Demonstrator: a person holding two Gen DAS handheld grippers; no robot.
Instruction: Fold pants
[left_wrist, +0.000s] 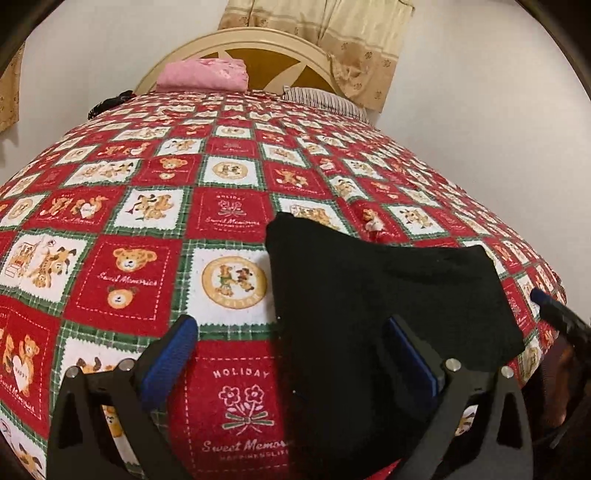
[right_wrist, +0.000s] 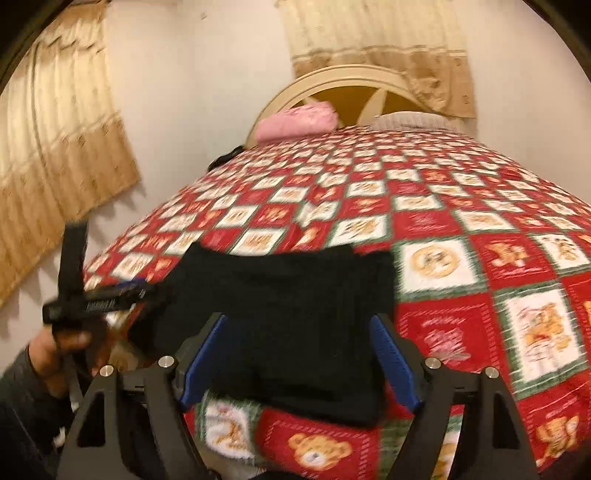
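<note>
The black pants (left_wrist: 384, 302) lie folded into a compact pile on the red teddy-bear bedspread (left_wrist: 122, 273), near the bed's front edge. My left gripper (left_wrist: 295, 339) is open above the pile's left edge, its right blue pad (left_wrist: 410, 354) over the black cloth and its left pad (left_wrist: 170, 358) over the bedspread. In the right wrist view the pants (right_wrist: 280, 314) sit straight ahead, and my right gripper (right_wrist: 301, 347) is open just above their near part, holding nothing. The right gripper's tip also shows at the far right of the left wrist view (left_wrist: 554, 310).
A pink folded cloth (left_wrist: 203, 75) and a striped pillow (left_wrist: 325, 98) lie at the head of the bed by the cream headboard (left_wrist: 280, 40). Curtains (right_wrist: 55, 147) hang on the walls. The left gripper and hand (right_wrist: 74, 306) show left of the pants.
</note>
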